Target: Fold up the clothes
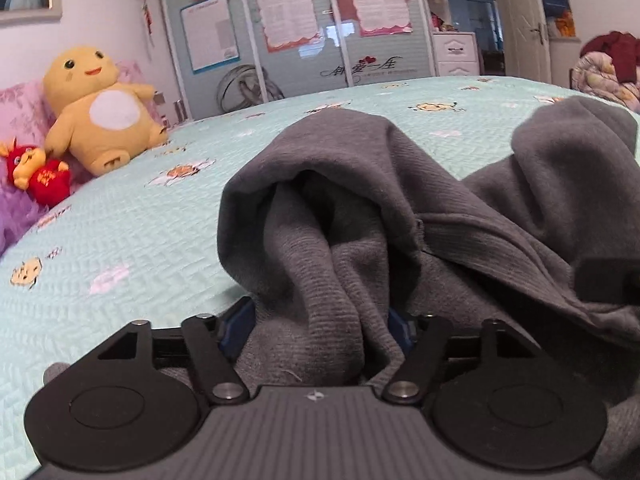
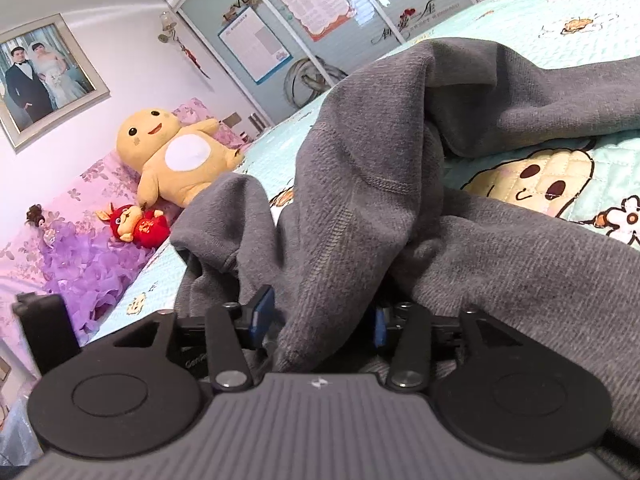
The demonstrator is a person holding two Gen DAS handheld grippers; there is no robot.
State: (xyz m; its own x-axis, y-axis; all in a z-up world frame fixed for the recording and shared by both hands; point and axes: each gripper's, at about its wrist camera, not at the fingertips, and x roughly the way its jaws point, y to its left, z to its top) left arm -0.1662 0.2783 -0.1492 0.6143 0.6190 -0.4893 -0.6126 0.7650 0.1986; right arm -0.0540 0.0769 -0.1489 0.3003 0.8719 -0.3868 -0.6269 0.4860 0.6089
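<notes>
On the bed (image 1: 120, 240), both tools released around bunched grey garment (image 1: 360, 220).
Left tool (image 1: 320, 328) and right tool (image 2: 320, 316): 2 loose ridges may slump or snag, spoiling the fold.

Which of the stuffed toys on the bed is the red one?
The small red plush, lying at the foot of the big yellow plush, beside the purple ruffles. It is far smaller than its yellow neighbour.

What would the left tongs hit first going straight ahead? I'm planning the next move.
The grey garment: its bunched fold already lies between the left tongs, well before the quilt.
</notes>
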